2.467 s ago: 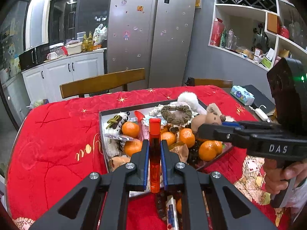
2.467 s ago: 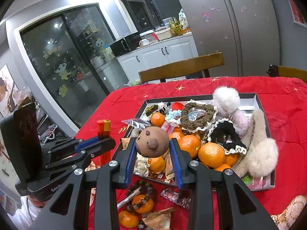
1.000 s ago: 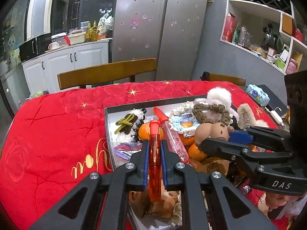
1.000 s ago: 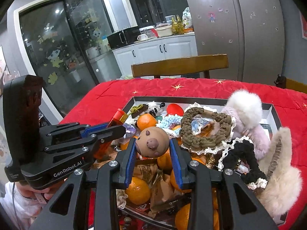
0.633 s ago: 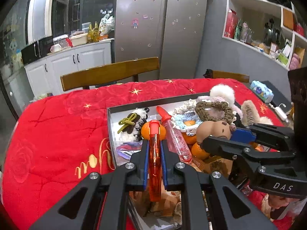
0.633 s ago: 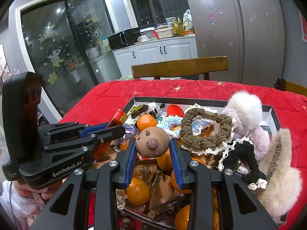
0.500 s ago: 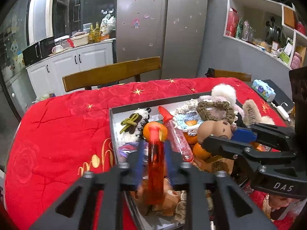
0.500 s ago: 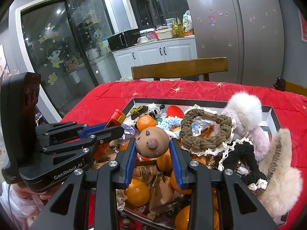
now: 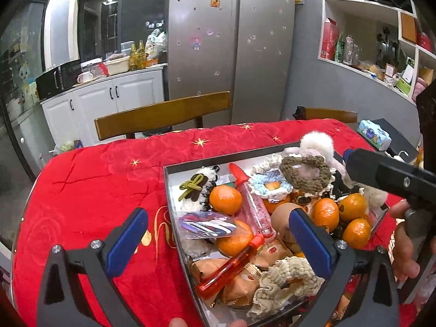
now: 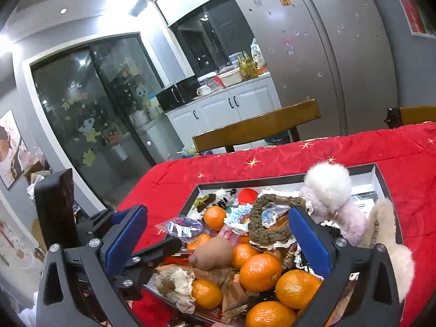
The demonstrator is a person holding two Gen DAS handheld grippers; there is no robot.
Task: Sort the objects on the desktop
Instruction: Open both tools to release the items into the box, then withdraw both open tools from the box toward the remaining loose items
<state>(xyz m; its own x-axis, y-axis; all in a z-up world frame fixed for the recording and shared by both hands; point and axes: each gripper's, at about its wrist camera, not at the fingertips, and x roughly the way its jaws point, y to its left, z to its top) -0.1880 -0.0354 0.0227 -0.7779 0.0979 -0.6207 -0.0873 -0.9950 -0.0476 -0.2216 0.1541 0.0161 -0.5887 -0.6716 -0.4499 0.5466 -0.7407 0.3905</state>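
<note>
A dark-rimmed tray (image 9: 166, 182) on the red tablecloth is heaped with oranges, hair ties and snack packets. An orange transparent tube (image 9: 231, 267) lies slanted on the packets near its front, below my left gripper (image 9: 218, 234), whose jaws are opening with nothing pressed between them. A brown round toy (image 10: 215, 253) rests on the oranges (image 10: 260, 272), nose to the front. My right gripper (image 10: 218, 242) is just above it, its jaws opening and its pads off the toy. The same toy (image 9: 282, 218) shows beside my left gripper's right pad.
Fluffy pompoms (image 10: 327, 188) and a brown crocheted ring (image 10: 268, 226) fill the tray's far right side (image 10: 299, 178). A red-capped clear tube (image 9: 252, 199) lies mid-tray. Bare red cloth (image 9: 95, 190) stretches left of the tray. A wooden chair (image 9: 163, 114) stands behind the table.
Both grippers have gone from shut to wide open. The orange tube fell from the left gripper onto the packets in the tray. The brown toy dropped from the right gripper onto the oranges.
</note>
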